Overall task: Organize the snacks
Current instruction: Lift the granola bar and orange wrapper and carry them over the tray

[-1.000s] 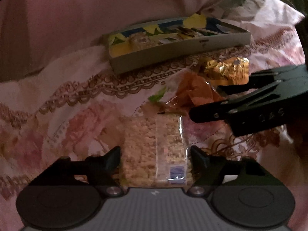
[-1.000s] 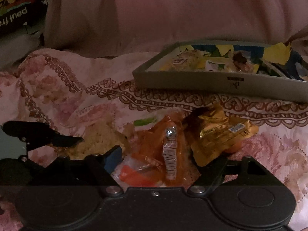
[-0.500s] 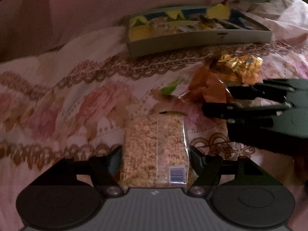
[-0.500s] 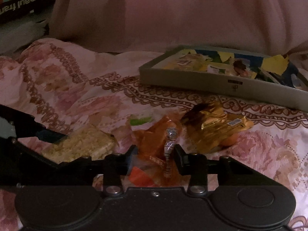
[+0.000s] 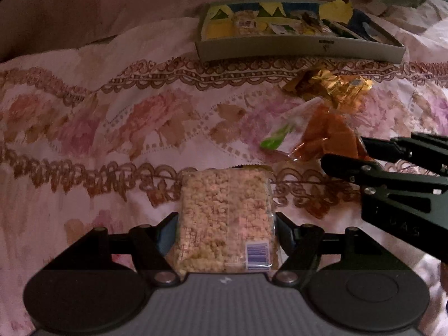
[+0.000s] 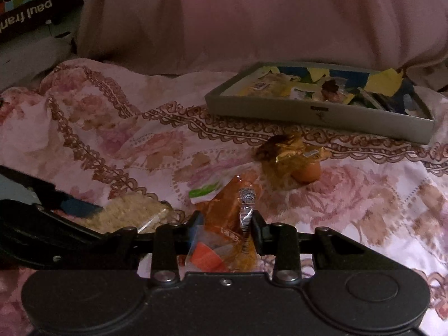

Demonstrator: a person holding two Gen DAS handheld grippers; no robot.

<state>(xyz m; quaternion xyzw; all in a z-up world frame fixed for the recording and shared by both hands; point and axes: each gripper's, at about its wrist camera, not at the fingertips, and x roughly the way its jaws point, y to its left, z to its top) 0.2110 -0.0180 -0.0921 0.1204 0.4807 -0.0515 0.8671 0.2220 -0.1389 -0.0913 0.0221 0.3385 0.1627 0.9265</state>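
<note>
My left gripper (image 5: 226, 217) is shut on a clear packet of puffed rice cake (image 5: 221, 196), held by its sides just above the floral bedspread (image 5: 112, 128). To its right, my right gripper (image 6: 226, 219) has its jaws closing, with the pads pressing on a crinkled orange snack packet (image 6: 221, 204). A gold foil snack (image 6: 291, 151) lies beyond it on the spread, and an orange ball (image 6: 308, 172) shows beneath it. Farther back stands a shallow grey box (image 6: 308, 112) with several snacks inside.
A green-and-white scrap of wrapper (image 5: 275, 137) lies beside the orange packet. A big pink pillow (image 6: 252, 19) rises behind the box. A printed bag (image 6: 25, 8) stands at the far left. The spread is rumpled at the left.
The right jaws narrowed onto the orange packet. Both grippers drew back and rose a little with their packets. The left gripper rolled, so the box now looks level and farther off.
</note>
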